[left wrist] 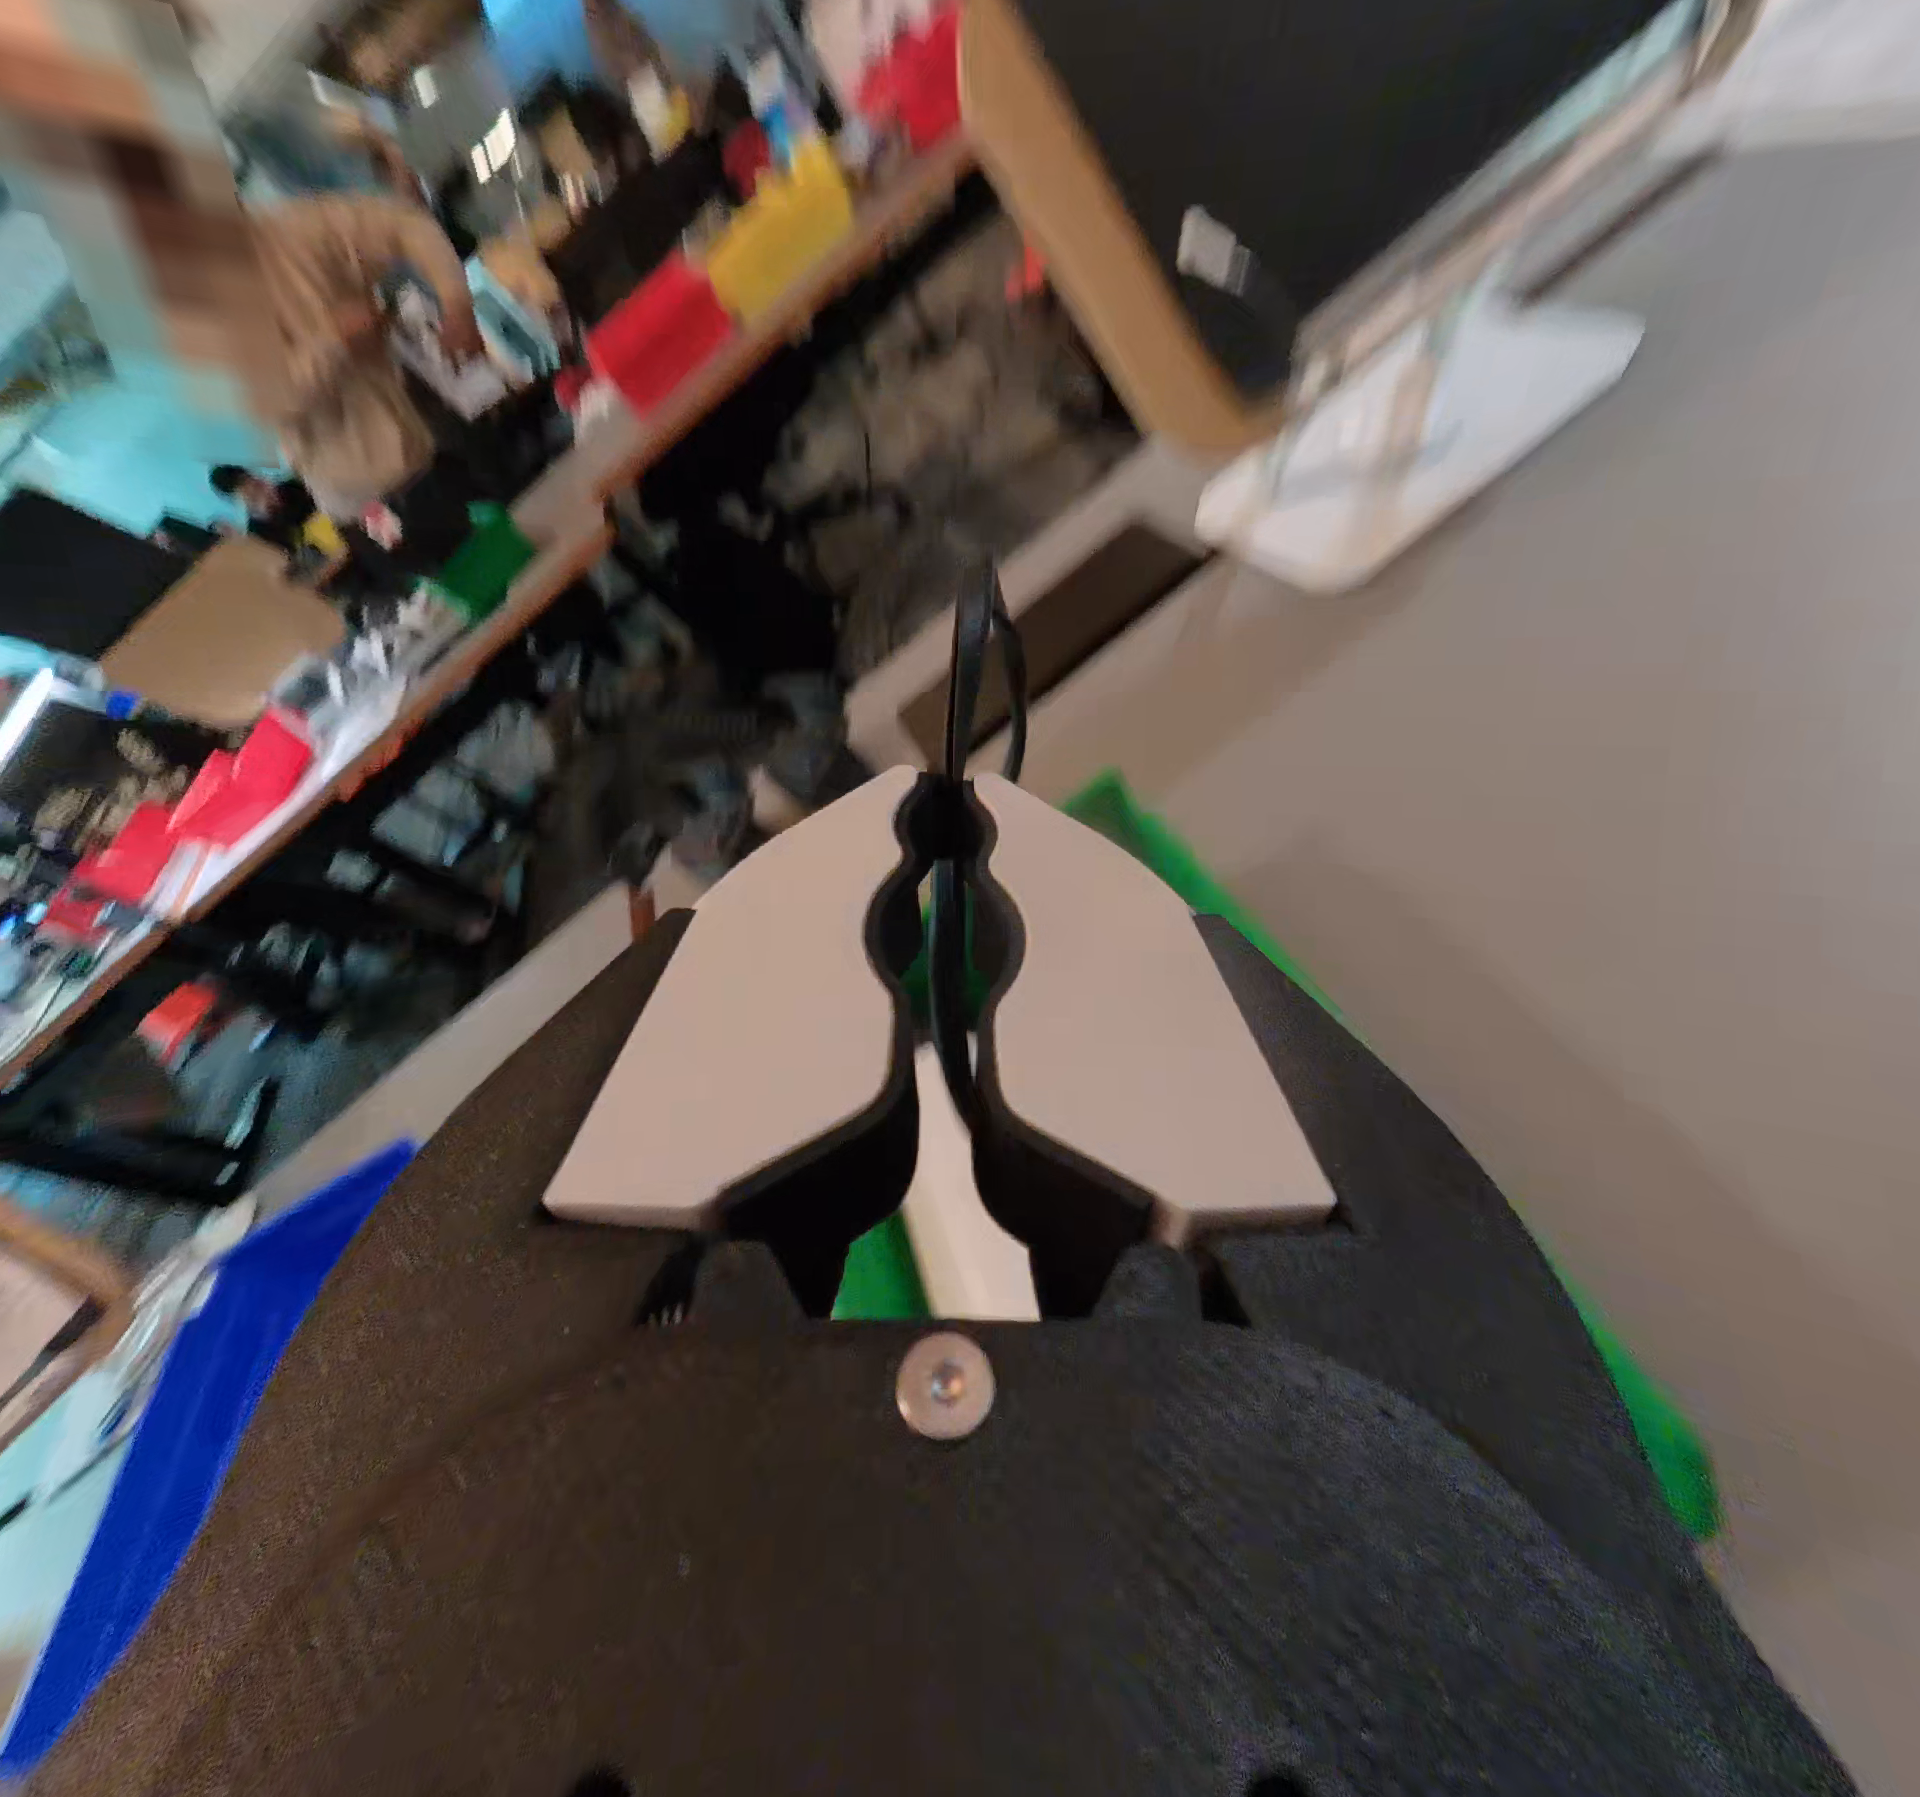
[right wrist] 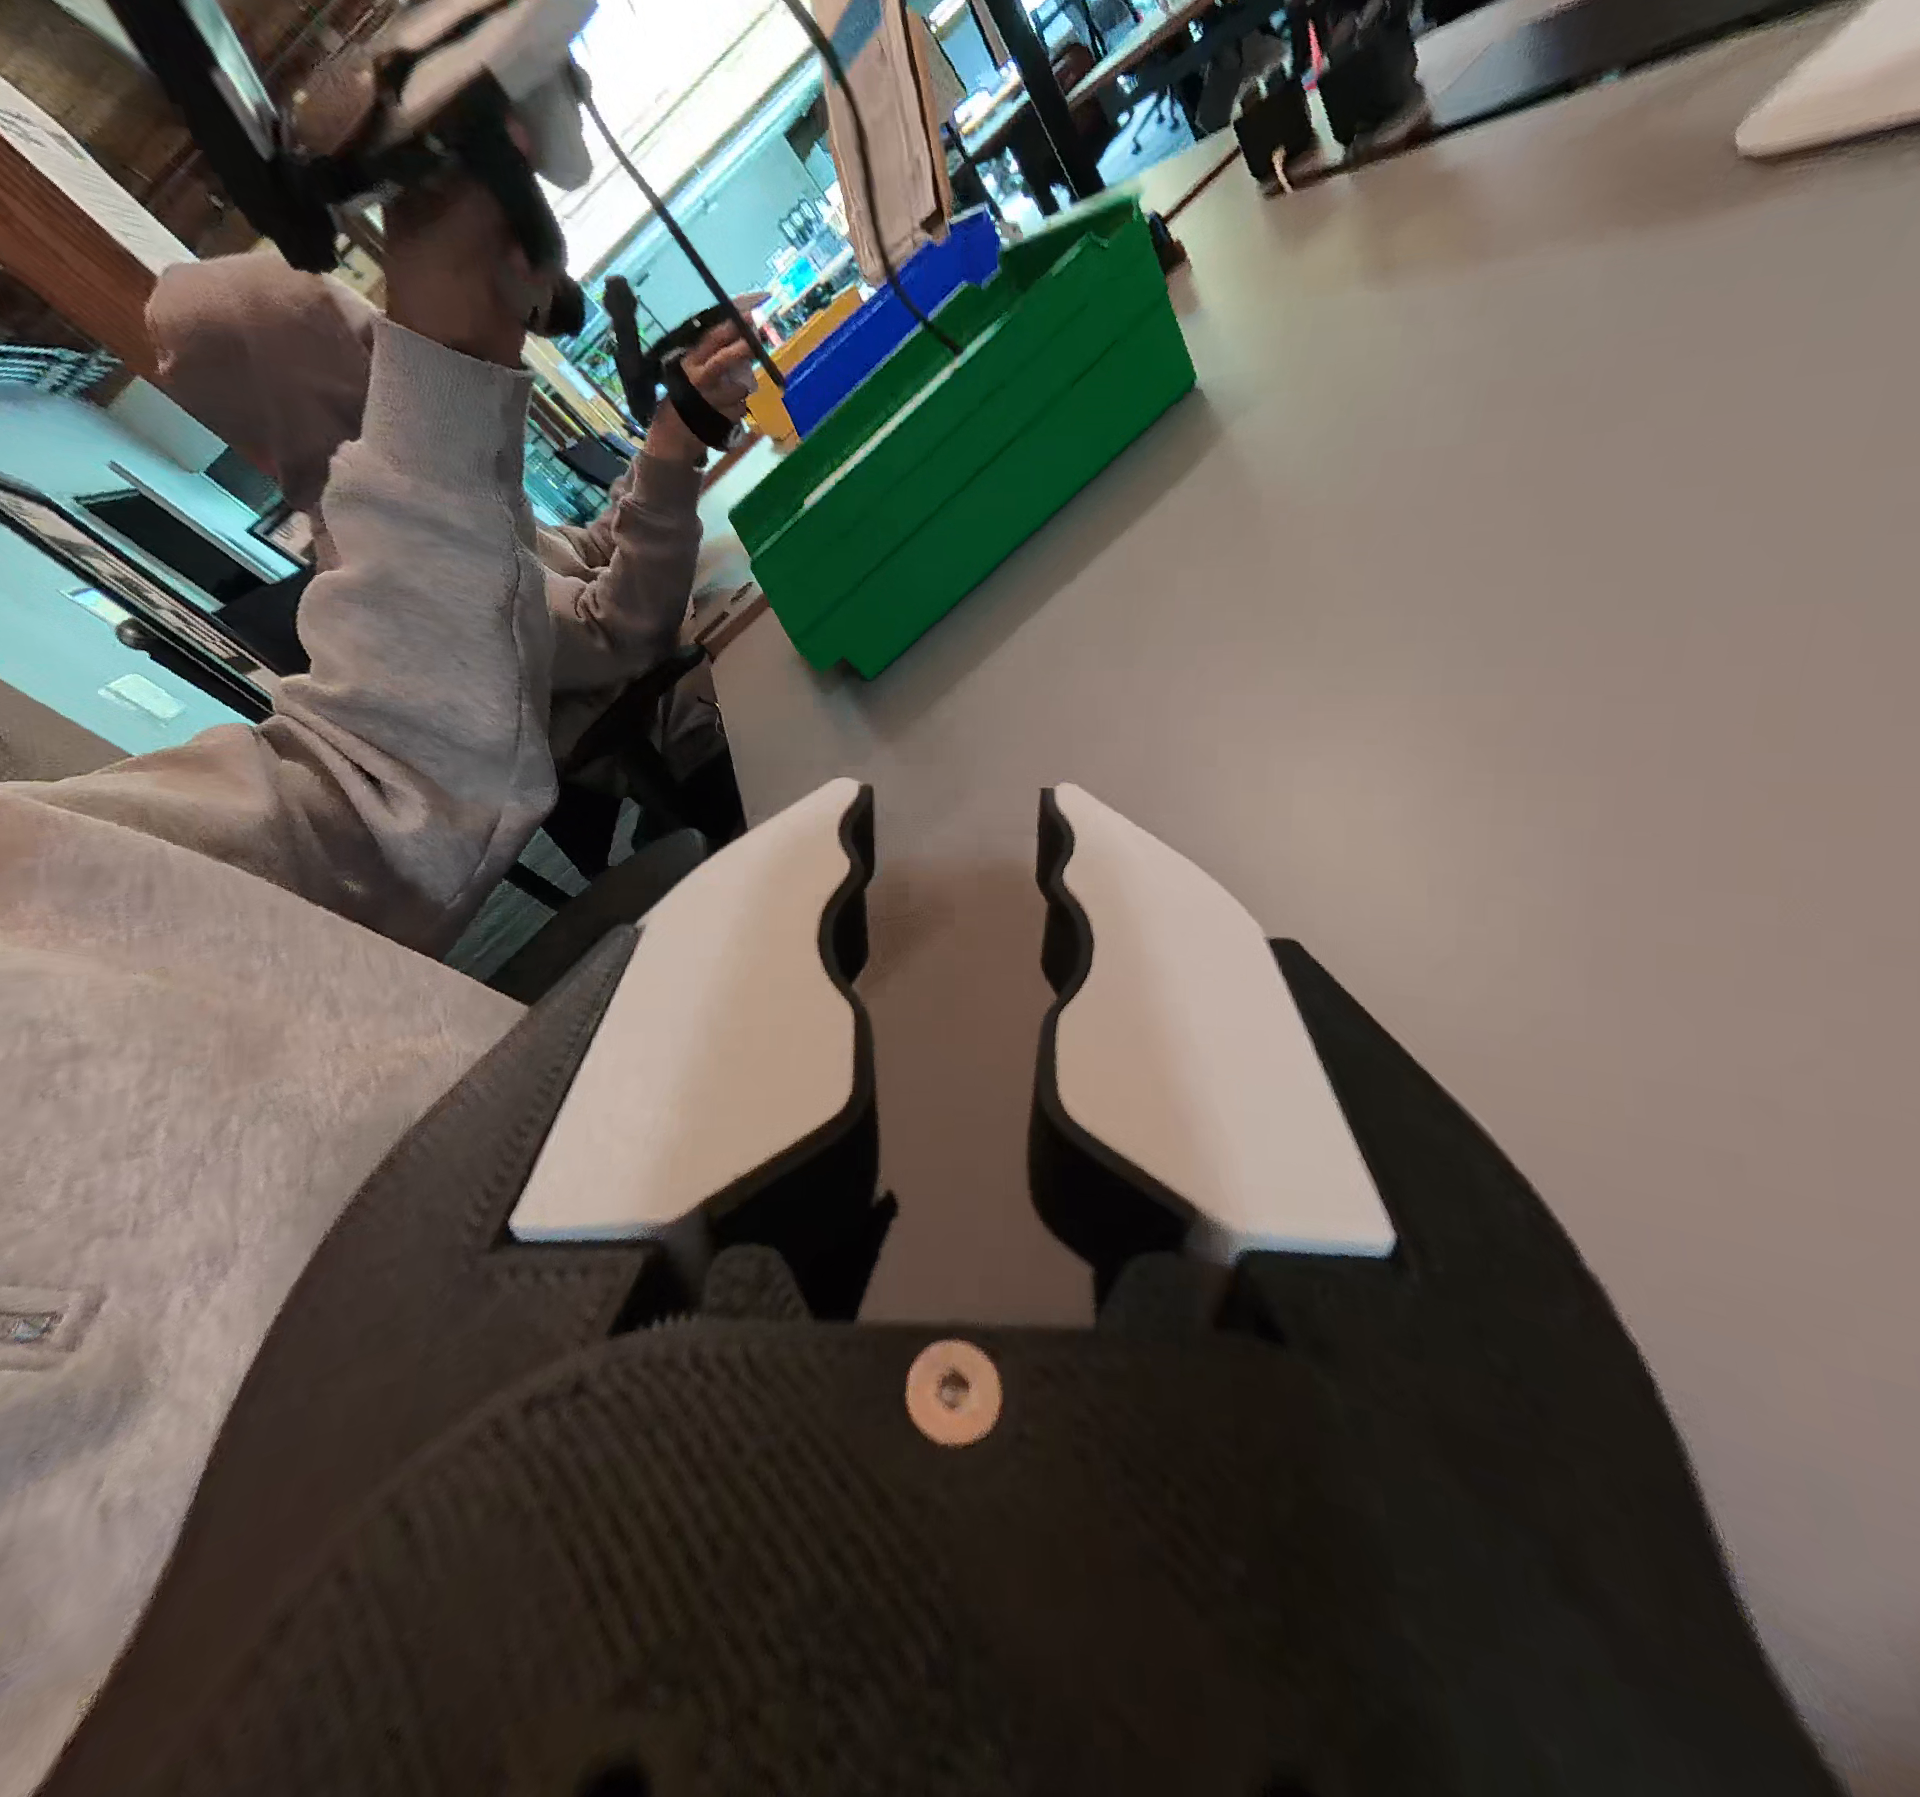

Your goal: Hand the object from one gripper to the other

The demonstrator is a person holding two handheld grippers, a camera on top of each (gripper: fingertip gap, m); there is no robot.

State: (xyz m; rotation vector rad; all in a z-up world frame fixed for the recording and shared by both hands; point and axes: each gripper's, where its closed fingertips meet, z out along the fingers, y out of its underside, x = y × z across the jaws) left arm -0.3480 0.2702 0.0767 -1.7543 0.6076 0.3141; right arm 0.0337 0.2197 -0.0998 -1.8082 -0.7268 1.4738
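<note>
Our left tool (left wrist: 940, 802) is clenched on the thin black cable tie (left wrist: 971, 698), its loop poking out past the tips, up in the air above the green bin (left wrist: 1143, 833); our right tool (right wrist: 956, 812) hangs released, nothing in it, low over the tabletop (right wrist: 1455, 604). To hand over well, we should bring the right tips square onto that free loop; clamp first, then let the left go.

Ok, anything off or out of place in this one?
Nothing damaged or spilled. The left hand-held gripper is shut on a thin black cable tie; the right hand-held gripper is open and empty over the table. The left view is motion-blurred.
</note>
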